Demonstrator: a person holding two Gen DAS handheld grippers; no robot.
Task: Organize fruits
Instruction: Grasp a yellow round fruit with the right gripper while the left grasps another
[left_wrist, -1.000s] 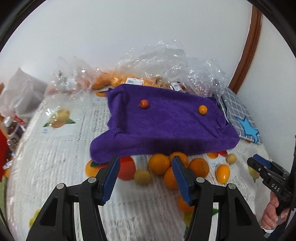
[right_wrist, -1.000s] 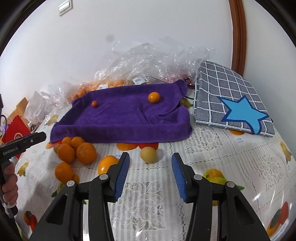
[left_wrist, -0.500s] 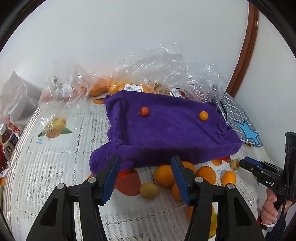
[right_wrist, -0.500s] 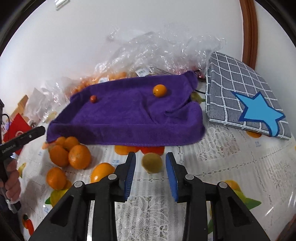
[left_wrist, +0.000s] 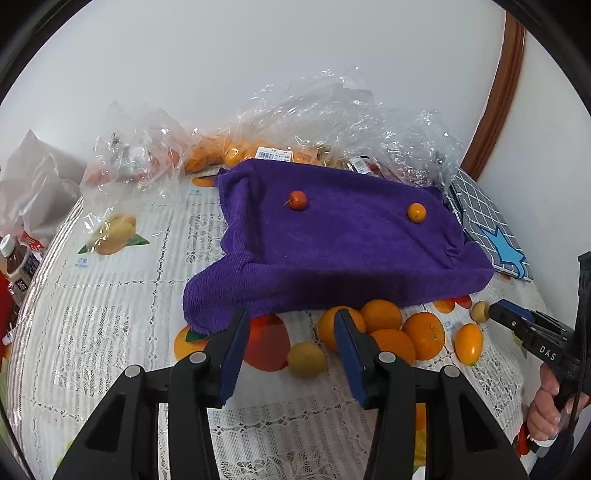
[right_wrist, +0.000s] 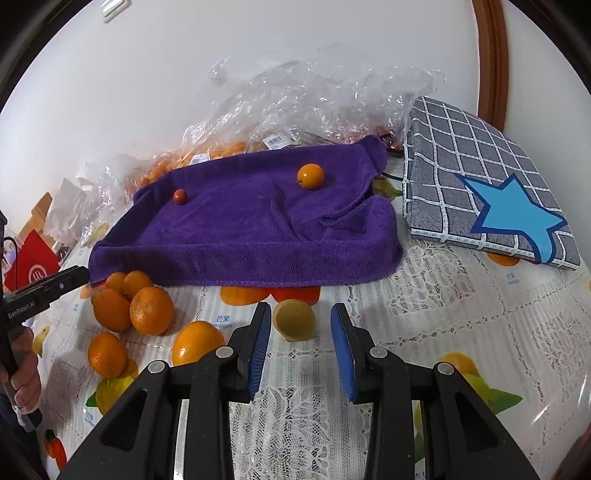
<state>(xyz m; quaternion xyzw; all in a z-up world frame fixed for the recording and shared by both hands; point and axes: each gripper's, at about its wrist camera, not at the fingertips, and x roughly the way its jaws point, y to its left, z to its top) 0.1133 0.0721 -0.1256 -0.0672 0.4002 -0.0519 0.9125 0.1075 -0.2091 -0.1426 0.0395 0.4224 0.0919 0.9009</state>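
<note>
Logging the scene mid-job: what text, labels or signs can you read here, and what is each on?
"DAS": on the right gripper.
"GenRobot.AI": on the left gripper.
"mango", under two printed characters: on the tablecloth.
Barcode stickers on the plastic bags: too small.
Red bag logo and bottle label: unreadable.

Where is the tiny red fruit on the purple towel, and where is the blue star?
tiny red fruit (left_wrist: 297, 199), left wrist view, on the middle of its round skin.
purple towel (right_wrist: 236, 236), right wrist view, on a bare flat stretch of cloth.
blue star (right_wrist: 513, 214), right wrist view, on the star's middle.
</note>
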